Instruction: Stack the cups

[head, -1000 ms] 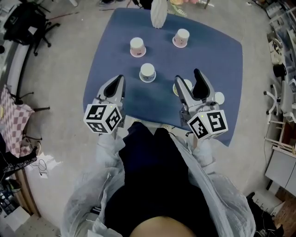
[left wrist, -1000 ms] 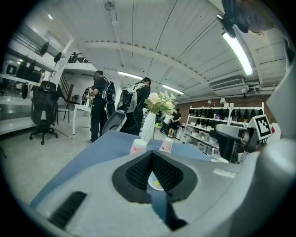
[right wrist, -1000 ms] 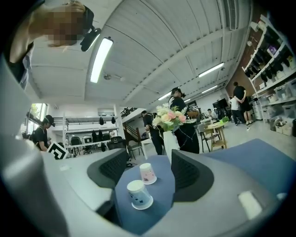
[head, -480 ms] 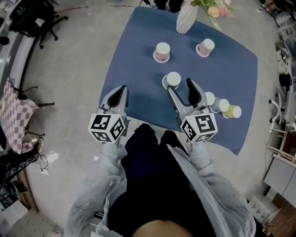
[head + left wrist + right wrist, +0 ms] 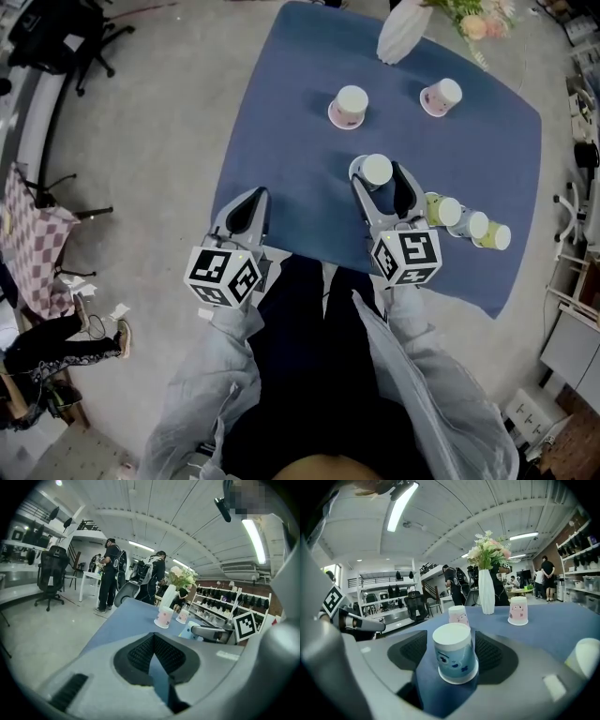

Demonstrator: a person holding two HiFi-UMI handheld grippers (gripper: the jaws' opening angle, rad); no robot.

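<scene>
Right gripper [image 5: 451, 649] has its fingers spread wide either side of the blue cup [image 5: 373, 172], and they have just been opening a bit further. The pads sit clear of the cup wall on both sides (small gap each way in the right gripper view), so there is no grip. The blue cup stands upside down on the blue tablecloth [image 5: 291, 112], near the table's middle.

Left gripper [image 5: 152, 637] has its fingers closed tip to tip with nothing between them. In the head view it is over the near edge of the cloth, at 9 o'clock from the right gripper and well apart from every cup.

Other cups, placed from the blue cup in the head view:
- First pink cup [image 5: 350, 106] is at 11 o'clock, upside down.
- Second pink cup [image 5: 441, 97] is at 1 o'clock, upside down.
- Three yellow-green cups [image 5: 469, 225] form a row at 4 o'clock, just beside the right gripper. The row runs out toward the table's right edge; cannot tell if the cups touch.

White vase [image 5: 403, 33] with flowers [image 5: 483, 19] is at 12 o'clock, at the far table edge. No cup is stacked on another.

Marker cube [image 5: 406, 257] rides on the back of the right gripper. The person's pale sleeves [image 5: 422, 375] fill the bottom of the head view. People [image 5: 112, 573] stand in the background beyond the table in the left gripper view.
</scene>
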